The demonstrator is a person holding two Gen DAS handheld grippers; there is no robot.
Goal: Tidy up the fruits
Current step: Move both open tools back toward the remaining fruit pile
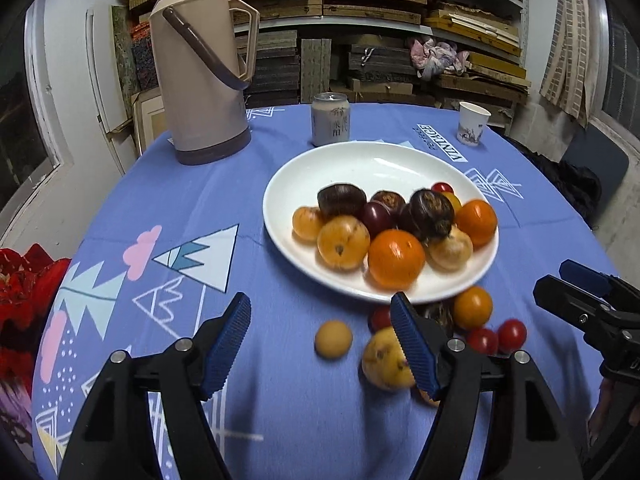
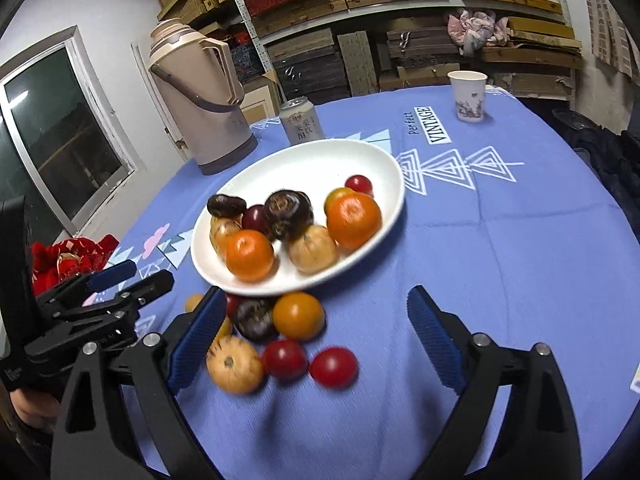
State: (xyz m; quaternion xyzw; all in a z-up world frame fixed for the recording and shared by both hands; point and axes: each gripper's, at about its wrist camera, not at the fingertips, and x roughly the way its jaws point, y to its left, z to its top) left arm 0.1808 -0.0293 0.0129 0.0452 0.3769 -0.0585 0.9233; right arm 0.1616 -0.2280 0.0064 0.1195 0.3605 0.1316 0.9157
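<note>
Both hand-held grippers, left (image 1: 320,340) and right (image 2: 316,336), gape empty above loose round fruits (image 2: 298,316) ahead on the blue-clothed counter (image 2: 500,240); pinch one gently, lifting toward the white ceramic plate (image 2: 384,160) beyond.

White plate (image 1: 304,184) on periwinkle-blue tablecloth (image 1: 200,216) patterned with white triangles, pink clouds. Orange, dark purple-brown, tan and red fruits. Beige flask (image 1: 196,80), brown base and strap.

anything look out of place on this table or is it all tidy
Not tidy: several fruits lie loose on the tablecloth just in front of the white plate, including a pale yellow fruit, two red tomatoes and an orange one, while the rest sit on the plate.
</note>
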